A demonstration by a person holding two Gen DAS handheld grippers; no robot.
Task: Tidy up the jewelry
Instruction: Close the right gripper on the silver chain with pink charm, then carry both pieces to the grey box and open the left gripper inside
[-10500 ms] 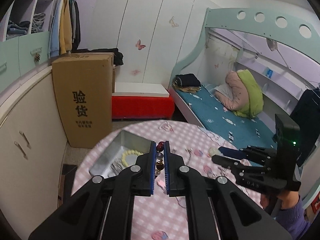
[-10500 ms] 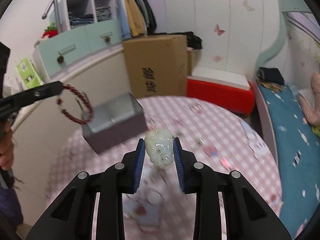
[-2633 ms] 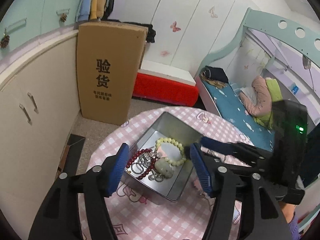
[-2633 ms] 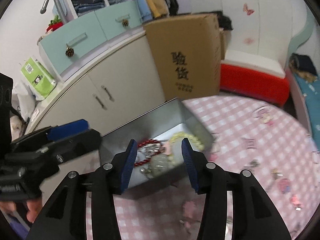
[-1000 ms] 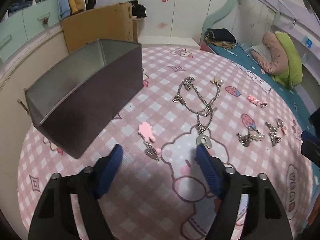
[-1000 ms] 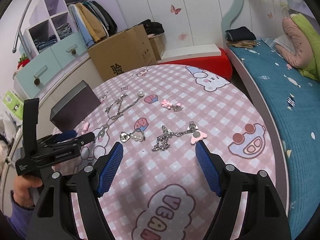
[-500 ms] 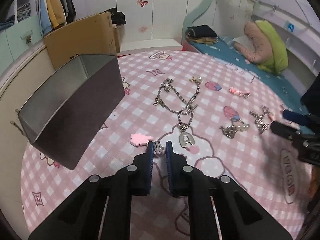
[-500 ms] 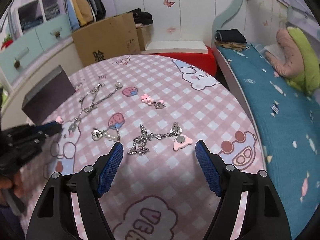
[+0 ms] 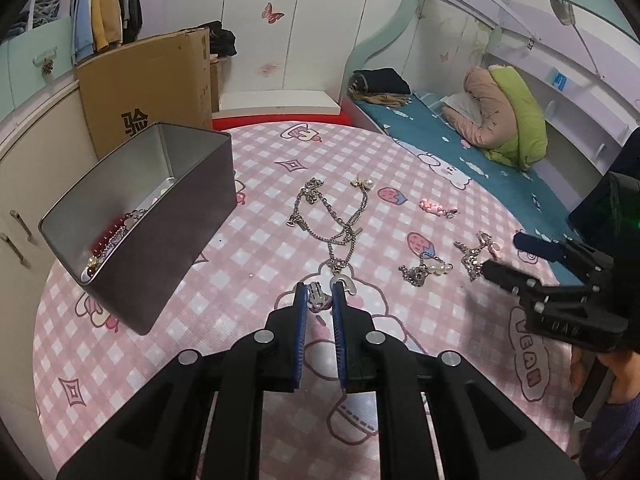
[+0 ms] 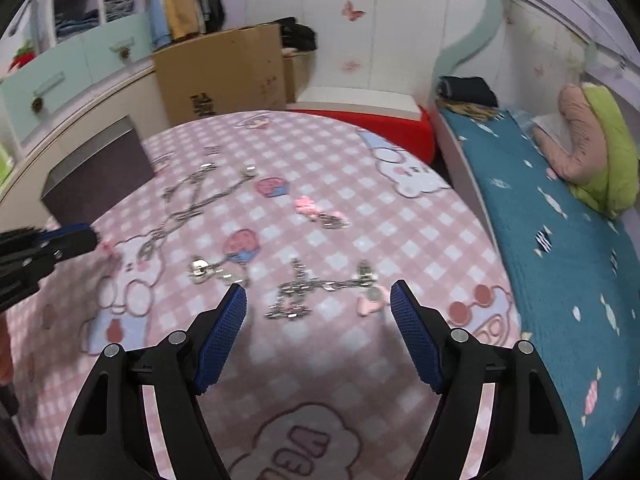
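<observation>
My left gripper (image 9: 319,300) is shut on a small silver clip charm (image 9: 318,297), held just above the pink checked table (image 9: 256,240). A grey metal tin (image 9: 136,216) stands at the left with red beads and chains inside. A long silver necklace (image 9: 336,224) lies past the left gripper. My right gripper (image 10: 318,308) is open and empty above a silver chain with a pink charm (image 10: 316,288). It also shows at the right of the left wrist view (image 9: 504,256). A pearl charm (image 9: 426,270) and a pink clip (image 9: 434,208) lie between them.
A cardboard box (image 9: 148,84) and a red bench (image 9: 276,120) stand behind the table. A bed with a teal sheet (image 10: 560,220) runs along the right. Cupboards (image 9: 24,152) line the left wall.
My left gripper has lifted a little with the silver clip charm between its fingers. My right gripper has moved down toward the chain with the pink charm, still open.
</observation>
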